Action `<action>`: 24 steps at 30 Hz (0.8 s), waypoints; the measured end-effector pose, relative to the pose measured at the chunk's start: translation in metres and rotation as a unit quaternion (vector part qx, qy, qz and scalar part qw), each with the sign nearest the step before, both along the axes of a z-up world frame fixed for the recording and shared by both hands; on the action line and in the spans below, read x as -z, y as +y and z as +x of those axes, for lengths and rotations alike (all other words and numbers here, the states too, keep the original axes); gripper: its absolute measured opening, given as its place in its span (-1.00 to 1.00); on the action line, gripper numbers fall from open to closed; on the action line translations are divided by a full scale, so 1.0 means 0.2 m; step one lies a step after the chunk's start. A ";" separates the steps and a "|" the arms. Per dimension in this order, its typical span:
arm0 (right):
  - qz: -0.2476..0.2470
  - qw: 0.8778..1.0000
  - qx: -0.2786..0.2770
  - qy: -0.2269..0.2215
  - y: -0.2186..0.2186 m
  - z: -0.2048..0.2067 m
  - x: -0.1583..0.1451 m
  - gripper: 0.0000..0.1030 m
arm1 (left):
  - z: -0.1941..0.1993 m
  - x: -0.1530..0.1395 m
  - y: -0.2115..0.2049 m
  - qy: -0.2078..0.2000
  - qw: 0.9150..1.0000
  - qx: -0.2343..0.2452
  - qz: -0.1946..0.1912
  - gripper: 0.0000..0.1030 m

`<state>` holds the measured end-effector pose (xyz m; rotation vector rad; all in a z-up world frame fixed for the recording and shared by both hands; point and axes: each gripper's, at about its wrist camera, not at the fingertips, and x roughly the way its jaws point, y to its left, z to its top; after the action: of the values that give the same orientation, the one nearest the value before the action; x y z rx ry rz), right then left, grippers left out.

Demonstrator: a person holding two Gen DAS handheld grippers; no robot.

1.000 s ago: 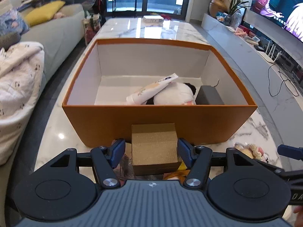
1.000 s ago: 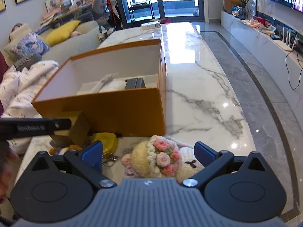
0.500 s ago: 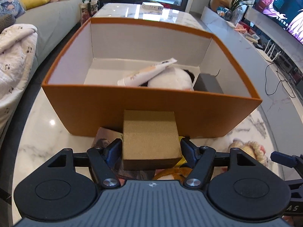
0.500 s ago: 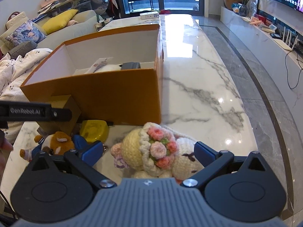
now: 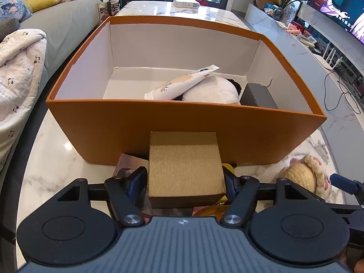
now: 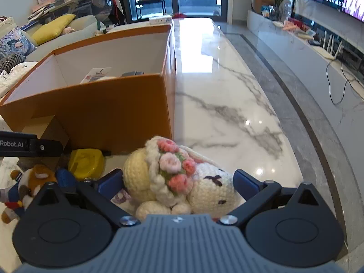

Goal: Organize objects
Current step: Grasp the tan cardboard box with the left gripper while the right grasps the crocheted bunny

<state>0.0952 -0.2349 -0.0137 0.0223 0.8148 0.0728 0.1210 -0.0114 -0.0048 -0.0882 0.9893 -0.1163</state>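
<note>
I see the orange box (image 5: 182, 132) on the bench (image 6: 227, 104). At its 6 o'clock, my left claw (image 5: 185, 182) straddles the gold box (image 5: 185, 166), jaws apart. My right claw (image 6: 178, 182) straddles the crochet doll (image 6: 179, 179), jaws apart.

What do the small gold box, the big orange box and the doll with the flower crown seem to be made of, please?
Gold box: probably rigid card in brushed metallic paper, going by its fine streaks. Orange box: matte paperboard, with white inside and thin folded walls. Doll: crocheted yarn, with visible stitches.
</note>
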 end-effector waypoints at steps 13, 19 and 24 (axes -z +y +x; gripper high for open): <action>-0.020 0.989 -0.146 -0.012 -0.03 0.09 0.00 0.98 | 0.01 0.01 0.00 0.004 1.000 0.005 0.009 0.54; 0.007 0.978 -0.208 -0.024 -0.05 0.04 -0.05 0.98 | 0.01 0.01 0.02 0.008 1.000 0.003 0.003 0.54; -0.062 0.957 -0.274 -0.069 0.01 -0.01 -0.04 0.98 | 0.01 0.00 0.02 0.010 1.000 0.001 0.001 0.54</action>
<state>0.0932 -0.2338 -0.0048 -0.3268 0.6650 0.5410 0.1222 -0.0067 -0.0056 -0.0861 1.0098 -0.1170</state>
